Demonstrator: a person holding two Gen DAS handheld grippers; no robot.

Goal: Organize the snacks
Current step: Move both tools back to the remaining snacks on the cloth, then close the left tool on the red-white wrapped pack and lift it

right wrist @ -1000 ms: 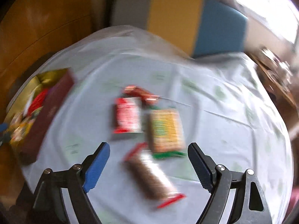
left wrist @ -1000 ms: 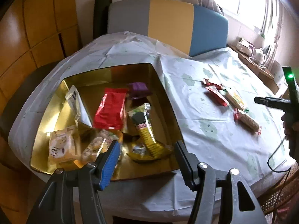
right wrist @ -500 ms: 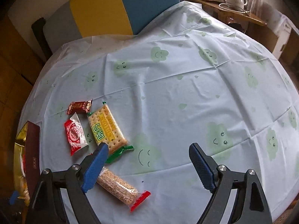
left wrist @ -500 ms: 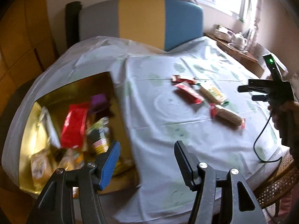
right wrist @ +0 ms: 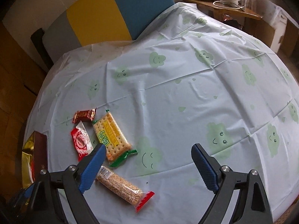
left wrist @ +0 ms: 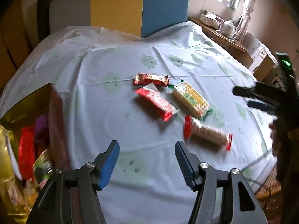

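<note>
Four wrapped snacks lie loose in a tight cluster on the surface [right wrist: 186, 97], which is covered by a pale cloth printed with green smiling clouds: a small dark red candy bar [right wrist: 84, 114], a red-and-white packet [right wrist: 80, 140], a cracker pack [right wrist: 111, 135] with green ends, and a clear-wrapped cereal bar [right wrist: 119, 185] with red ends. They sit well apart from the gold-lined box [left wrist: 13, 130] at the left edge of the surface, which already holds several packets, so these four look like the ones left to gather. The left hand-held gripper [left wrist: 146, 163] hovers over bare cloth between the box and the cluster, its jaws opening with nothing between them, which suits an approach to the next snack. The right hand-held gripper [right wrist: 147, 166] is also released and opening, empty; it points down at the cloth just right of the cluster, with its left finger overlapping the near end of the red-and-white packet in the right wrist view, though contact cannot be judged. In the left wrist view it juts in from the right side beyond the cereal bar. The snacks lie flat and close together, so picking one cleanly probably calls for jaws set across its narrow width.
</note>
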